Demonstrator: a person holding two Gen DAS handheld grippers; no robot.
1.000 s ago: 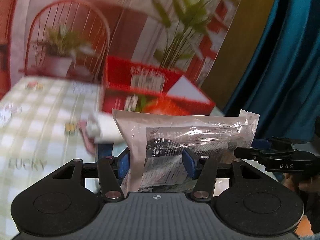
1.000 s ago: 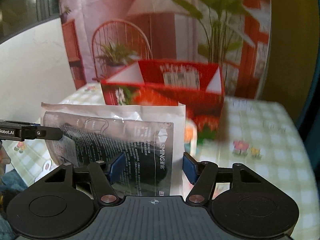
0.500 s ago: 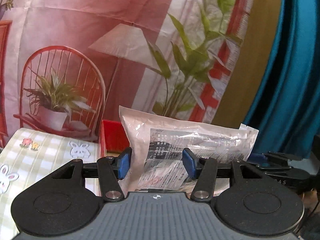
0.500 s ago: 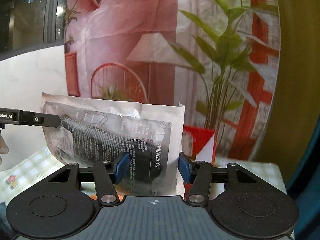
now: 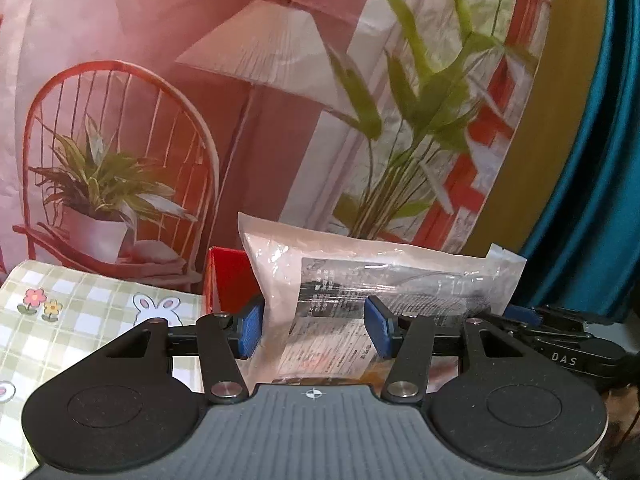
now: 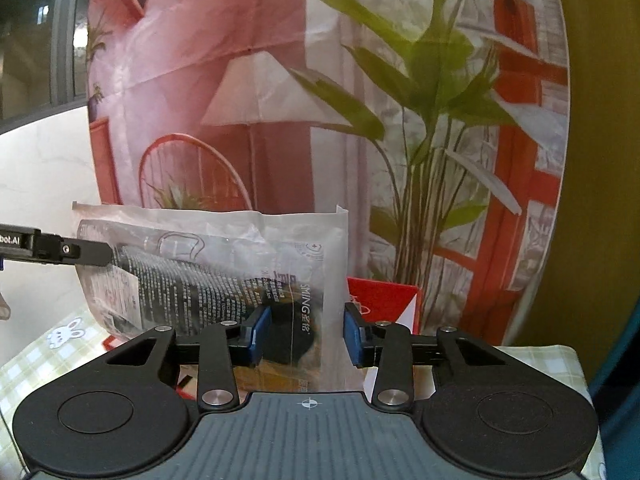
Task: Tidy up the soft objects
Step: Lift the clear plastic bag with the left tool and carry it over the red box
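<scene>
My left tongs pinch one end of a sealed plastic packet, held upright above the checked desk; my right tongs pinch the other end. I should lower both evenly toward the red box.

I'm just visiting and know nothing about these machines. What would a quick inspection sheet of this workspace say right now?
Surface: table under a green checked cloth printed with bunnies and flowers.
Job's things: one clear plastic packet with printed text, held up in the air; a red box stands behind it.
Clutter: nothing seen.
Grippers: left gripper has its blue pads either side of one end of the packet; right gripper likewise at the other end. Whether the pads actually pinch the film cannot be told.
Cables: nothing seen.
Surroundings: printed backdrop showing a chair, lamp and plants; teal curtain at the right.
</scene>
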